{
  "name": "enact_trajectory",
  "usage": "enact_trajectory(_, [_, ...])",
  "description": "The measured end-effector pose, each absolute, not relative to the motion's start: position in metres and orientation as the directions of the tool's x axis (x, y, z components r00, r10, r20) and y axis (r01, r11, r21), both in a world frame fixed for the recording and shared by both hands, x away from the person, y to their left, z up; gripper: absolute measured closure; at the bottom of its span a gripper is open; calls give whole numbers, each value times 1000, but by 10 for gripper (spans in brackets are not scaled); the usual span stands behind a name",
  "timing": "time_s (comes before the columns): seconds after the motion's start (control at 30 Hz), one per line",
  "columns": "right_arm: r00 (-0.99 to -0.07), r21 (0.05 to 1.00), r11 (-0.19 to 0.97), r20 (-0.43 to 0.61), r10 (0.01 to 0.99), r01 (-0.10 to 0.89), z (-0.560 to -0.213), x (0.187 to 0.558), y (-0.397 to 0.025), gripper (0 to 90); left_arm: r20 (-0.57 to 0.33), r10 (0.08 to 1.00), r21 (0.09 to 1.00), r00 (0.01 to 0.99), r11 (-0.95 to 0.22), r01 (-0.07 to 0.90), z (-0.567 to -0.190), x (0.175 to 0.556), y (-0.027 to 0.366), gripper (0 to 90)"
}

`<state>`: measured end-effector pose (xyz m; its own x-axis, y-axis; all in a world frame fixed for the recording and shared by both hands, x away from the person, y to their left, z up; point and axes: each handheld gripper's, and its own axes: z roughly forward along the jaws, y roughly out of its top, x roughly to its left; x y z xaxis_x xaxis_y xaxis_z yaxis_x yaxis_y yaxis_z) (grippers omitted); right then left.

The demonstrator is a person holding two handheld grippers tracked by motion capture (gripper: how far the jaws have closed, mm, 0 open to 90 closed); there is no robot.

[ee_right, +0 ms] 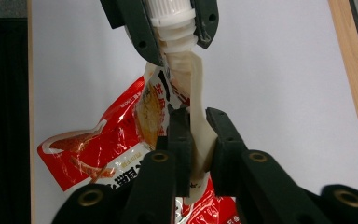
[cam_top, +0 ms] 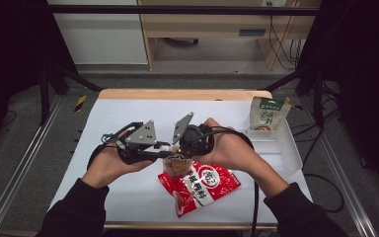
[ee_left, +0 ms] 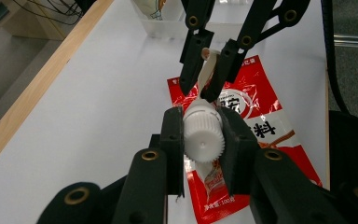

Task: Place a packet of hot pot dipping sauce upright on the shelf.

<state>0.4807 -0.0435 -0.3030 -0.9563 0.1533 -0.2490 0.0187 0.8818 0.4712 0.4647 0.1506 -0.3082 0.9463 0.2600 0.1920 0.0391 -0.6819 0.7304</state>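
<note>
Left tongs clamped tight on the ribbed white plastic screw cap of a small cream spouted pouch, jaws pressed flat against both sides of the cap. Seen from the right gripper view, same cap and threaded neck pinched at the top of the frame. Right tongs nearly closed on the pale sealed edge of that pouch, just below the neck, jaws squeezing the thin flap between them. Pouch thus held at two places, lifted off the white tabletop, cap end toward the left hand, body toward the right hand. In the high view, both tongs meeting near the tabletop's centre, tips close together over the pouch.

Directly under and just in front of the pouch, flat on the tabletop, a glossy red plastic sachet with white lettering, one corner pointing toward the near edge. At the far right, a clear shallow plastic tray with a green-and-white standing packet leaning at its far end, well apart from the tongs. Dark sleeves entering from the bottom.
</note>
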Motion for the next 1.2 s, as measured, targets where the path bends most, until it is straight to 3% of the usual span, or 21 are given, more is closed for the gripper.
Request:
enact_trajectory(0.27, [-953, 473, 881, -260, 157, 17, -294, 480, -45, 872, 159, 295, 775, 942, -628, 66, -310, 466, 154, 718])
enact_trajectory(0.47, [-945, 467, 884, -279, 172, 23, -284, 485, -54, 874, 172, 339, 792, 925, -606, 75, -315, 463, 156, 360])
enact_trajectory(0.6, [-940, 459, 888, -289, 183, 31, -279, 490, -62, 874, 158, 376, 809, 913, -579, 98, -321, 460, 163, 257])
enact_trajectory(0.9, [-931, 455, 889, -303, 204, 47, -273, 504, -82, 874, 109, 478, 814, 871, -546, 198, -353, 458, 191, 164])
enact_trajectory(1.07, [-923, 464, 884, -314, 223, 56, -268, 511, -95, 874, 151, 540, 792, 828, -567, 225, -374, 454, 207, 123])
enact_trajectory(1.2, [-911, 485, 872, -325, 253, 69, -266, 519, -108, 874, 111, 590, 800, 799, -531, 281, -395, 454, 222, 104])
